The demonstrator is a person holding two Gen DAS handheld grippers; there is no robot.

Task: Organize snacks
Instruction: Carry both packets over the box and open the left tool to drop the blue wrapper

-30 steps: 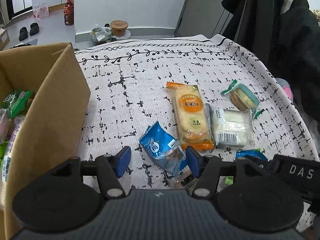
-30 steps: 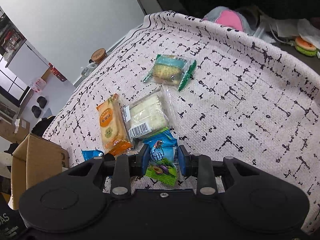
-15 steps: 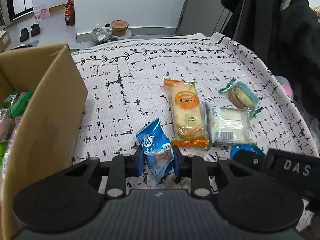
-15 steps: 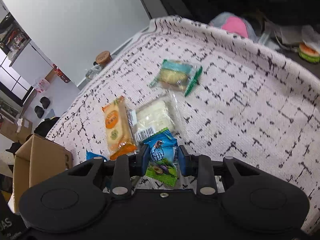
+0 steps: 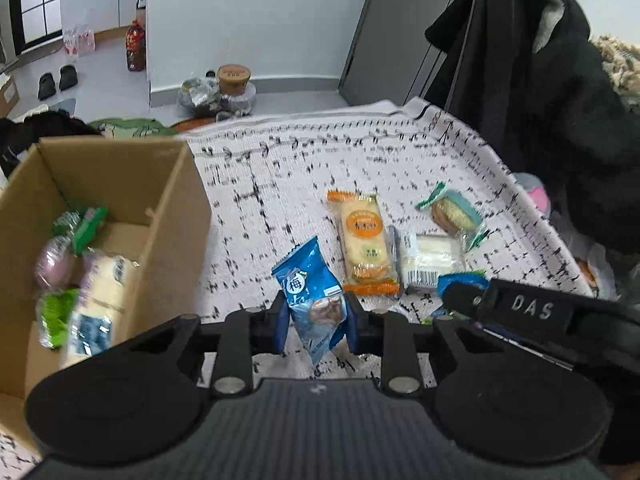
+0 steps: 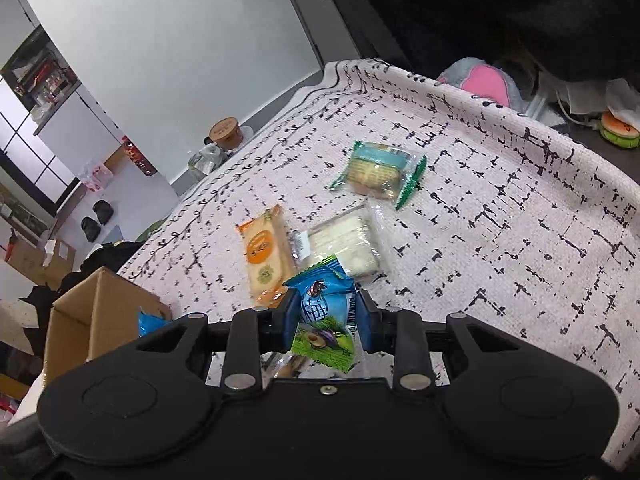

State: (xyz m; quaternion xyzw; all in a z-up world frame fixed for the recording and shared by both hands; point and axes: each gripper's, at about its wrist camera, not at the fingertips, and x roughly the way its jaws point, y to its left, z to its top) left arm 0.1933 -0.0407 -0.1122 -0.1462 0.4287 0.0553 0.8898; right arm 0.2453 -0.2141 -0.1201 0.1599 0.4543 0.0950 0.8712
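- Both pairs of fingers are clenched on snack packets: the left gripper (image 5: 315, 322) pinches a blue plum packet (image 5: 310, 294) between its blue pads, low in the centre of the left wrist view, with the packet's top sticking up and tilted left above the fingertips.
- Low in the centre of the right wrist view, the right gripper (image 6: 326, 320) grasps a blue-and-green plum packet (image 6: 325, 316), whose green end hangs below the pads.
- Clear of the patterned cloth (image 5: 280, 184), the left-held packet hangs above it.
- At the left of the left wrist view stands an open cardboard box (image 5: 172, 216) on the cloth, with several wrapped snacks (image 5: 80, 276) already inside; they are blurred.
- To the right of centre in that view, an orange-wrapped cake (image 5: 362, 240) lies on the cloth, with a clear-wrapped white cake (image 5: 430, 258) just beside it on the right.
- Further to the upper right lies a green-edged sandwich biscuit (image 5: 452, 214), apart from the other two.
- The right gripper's black body, marked DAS, shows at the lower right of the left wrist view.
- In the right wrist view, the box corner sits at the lower left, and the same three loose snacks lie near the middle of the cloth.
- A dark coat (image 5: 540, 92) hangs at the upper right of the left wrist view.
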